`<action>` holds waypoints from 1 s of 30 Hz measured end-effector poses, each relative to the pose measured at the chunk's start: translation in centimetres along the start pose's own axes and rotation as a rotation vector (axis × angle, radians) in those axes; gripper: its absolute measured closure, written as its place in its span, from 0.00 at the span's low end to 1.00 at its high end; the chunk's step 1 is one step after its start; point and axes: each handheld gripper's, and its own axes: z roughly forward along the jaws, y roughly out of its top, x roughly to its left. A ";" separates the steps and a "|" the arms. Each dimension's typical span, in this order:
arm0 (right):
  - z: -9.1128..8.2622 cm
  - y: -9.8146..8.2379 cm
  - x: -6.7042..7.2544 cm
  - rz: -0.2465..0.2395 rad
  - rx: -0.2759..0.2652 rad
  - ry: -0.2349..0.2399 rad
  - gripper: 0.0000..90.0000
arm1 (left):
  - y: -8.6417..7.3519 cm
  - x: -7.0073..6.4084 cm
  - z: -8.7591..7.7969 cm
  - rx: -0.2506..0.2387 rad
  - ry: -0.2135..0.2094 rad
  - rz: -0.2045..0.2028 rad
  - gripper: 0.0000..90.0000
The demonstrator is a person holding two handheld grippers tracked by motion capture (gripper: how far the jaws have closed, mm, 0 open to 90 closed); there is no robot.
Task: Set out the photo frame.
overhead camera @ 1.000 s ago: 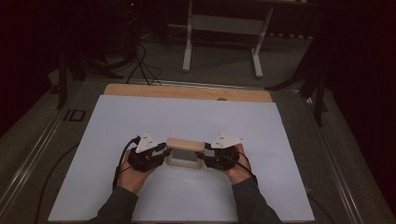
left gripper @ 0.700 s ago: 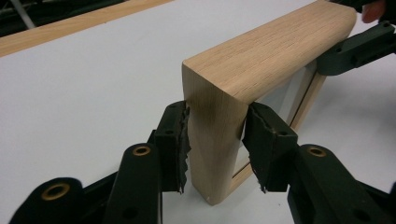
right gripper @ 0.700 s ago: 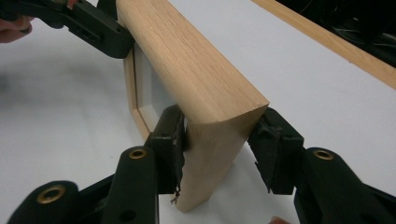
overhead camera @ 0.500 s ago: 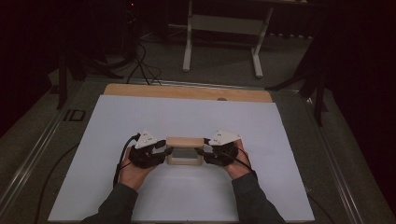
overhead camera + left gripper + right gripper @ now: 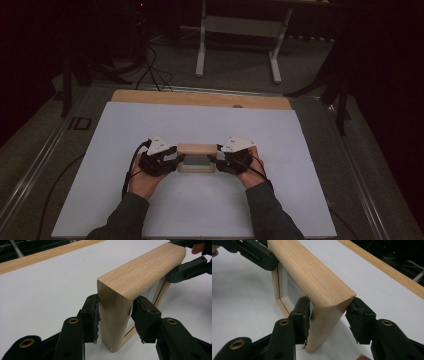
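A light wooden frame (image 5: 197, 149) with a grey panel stands tilted on edge on the white table sheet (image 5: 200, 215), held at both ends. My left gripper (image 5: 176, 159) is shut on its left upright. In the left gripper view both pads press the wood (image 5: 140, 270), and the right gripper (image 5: 190, 267) shows at the far end. My right gripper (image 5: 216, 157) clamps the opposite upright. In the right gripper view its jaws straddle the frame's end (image 5: 312, 272), with the left gripper (image 5: 254, 252) beyond. A hand holds each gripper.
A wooden strip (image 5: 200, 98) borders the far edge of the sheet. Beyond the table stand a white metal stand (image 5: 240, 25) and cables (image 5: 150, 65) on a dark floor. Metal rails run along both table sides.
The frame has tipped up more onto its edge between the two grippers, showing less of its grey panel. Both hands have stayed nearly in place.
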 end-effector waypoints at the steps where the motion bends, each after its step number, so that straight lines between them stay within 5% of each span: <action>1: 0.1 0.0 -0.1 0.001 -0.002 -0.002 0.60 | 0.0 0.0 0.1 0.000 0.003 -0.003 0.63; 19: 1.1 0.4 -1.6 0.076 -0.006 0.023 0.59 | 0.4 1.1 1.2 -0.024 -0.006 -0.070 0.62; 30: 1.7 0.1 -2.3 0.114 0.006 0.025 0.59 | 0.0 1.0 2.6 0.037 0.003 -0.068 0.59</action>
